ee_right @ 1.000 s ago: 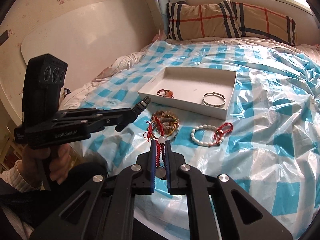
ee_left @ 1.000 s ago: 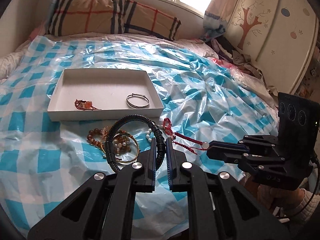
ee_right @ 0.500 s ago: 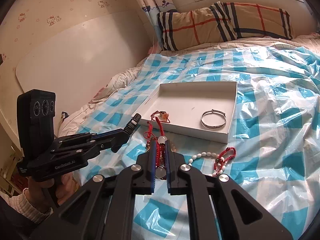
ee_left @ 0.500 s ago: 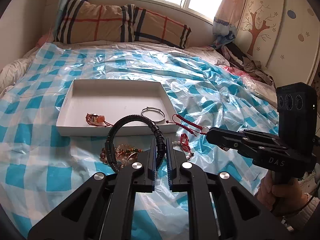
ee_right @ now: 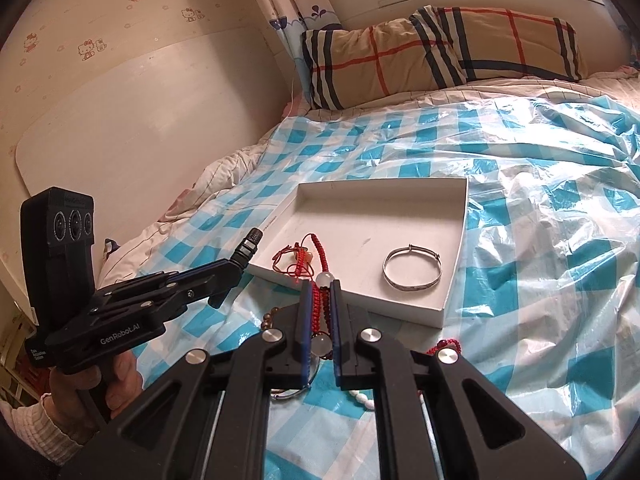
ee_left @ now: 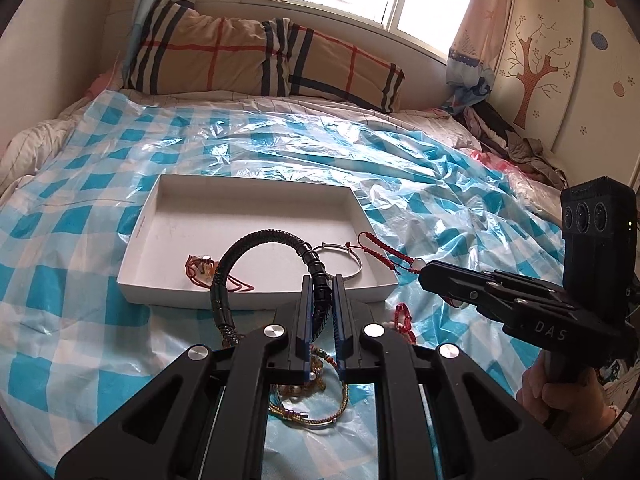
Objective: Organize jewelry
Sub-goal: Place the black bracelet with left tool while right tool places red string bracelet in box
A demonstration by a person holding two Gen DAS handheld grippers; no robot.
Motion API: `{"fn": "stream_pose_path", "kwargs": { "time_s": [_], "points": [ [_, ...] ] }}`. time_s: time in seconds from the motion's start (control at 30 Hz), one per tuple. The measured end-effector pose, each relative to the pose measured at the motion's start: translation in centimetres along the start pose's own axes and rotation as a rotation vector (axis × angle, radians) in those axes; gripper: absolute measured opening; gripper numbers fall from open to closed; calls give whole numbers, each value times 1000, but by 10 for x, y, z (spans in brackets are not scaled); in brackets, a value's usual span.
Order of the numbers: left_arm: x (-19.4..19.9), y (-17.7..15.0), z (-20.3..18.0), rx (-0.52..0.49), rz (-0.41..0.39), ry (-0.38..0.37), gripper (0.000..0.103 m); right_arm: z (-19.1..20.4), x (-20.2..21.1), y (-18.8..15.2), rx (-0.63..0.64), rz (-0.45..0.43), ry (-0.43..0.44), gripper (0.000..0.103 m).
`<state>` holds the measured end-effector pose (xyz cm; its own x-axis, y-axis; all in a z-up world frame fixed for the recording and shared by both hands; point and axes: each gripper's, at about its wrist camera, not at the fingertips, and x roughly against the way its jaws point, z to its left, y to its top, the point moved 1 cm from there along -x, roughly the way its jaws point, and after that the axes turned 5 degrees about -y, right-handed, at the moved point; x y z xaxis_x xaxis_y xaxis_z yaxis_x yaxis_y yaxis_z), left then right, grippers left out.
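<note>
My left gripper is shut on a black braided bracelet, whose loop arches over the near edge of the white box. My right gripper is shut on a red cord bracelet with a clear bead, held just above the box's near rim. Inside the box lie a silver bangle and a red cord piece with an orange stone. More bracelets, beaded and gold, lie on the sheet below the left fingers. In the left wrist view the right gripper shows at the right, cord hanging from its tip.
The box rests on a blue-and-white checked plastic sheet spread over a bed. A plaid pillow lies at the head under a window. A white bead bracelet and a red one lie near the right fingers. A wardrobe stands at right.
Both grippers have carried their bracelets forward toward the box. The black loop and the red cord now hang over the box's near edge instead of over the pile on the sheet.
</note>
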<state>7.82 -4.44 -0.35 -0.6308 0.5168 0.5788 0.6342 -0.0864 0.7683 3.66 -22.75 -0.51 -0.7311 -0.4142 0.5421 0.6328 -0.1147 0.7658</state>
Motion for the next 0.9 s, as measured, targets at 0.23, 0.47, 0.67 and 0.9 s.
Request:
{"fn": "stream_pose_path", "kwargs": {
  "time_s": [0.23, 0.47, 0.67, 0.9],
  "points": [
    [-11, 8, 8, 30, -24, 16, 9, -2, -12, 11, 17, -19, -10, 9],
    [-22, 15, 11, 34, -34, 32, 9, -7, -25, 20, 23, -32, -20, 9],
    [-48, 37, 23, 65, -56, 100, 9, -18, -46, 32, 20, -60, -94, 28],
    [-44, 31, 31, 95, -55, 127, 9, -19, -30, 25, 21, -62, -99, 38]
  ]
}}
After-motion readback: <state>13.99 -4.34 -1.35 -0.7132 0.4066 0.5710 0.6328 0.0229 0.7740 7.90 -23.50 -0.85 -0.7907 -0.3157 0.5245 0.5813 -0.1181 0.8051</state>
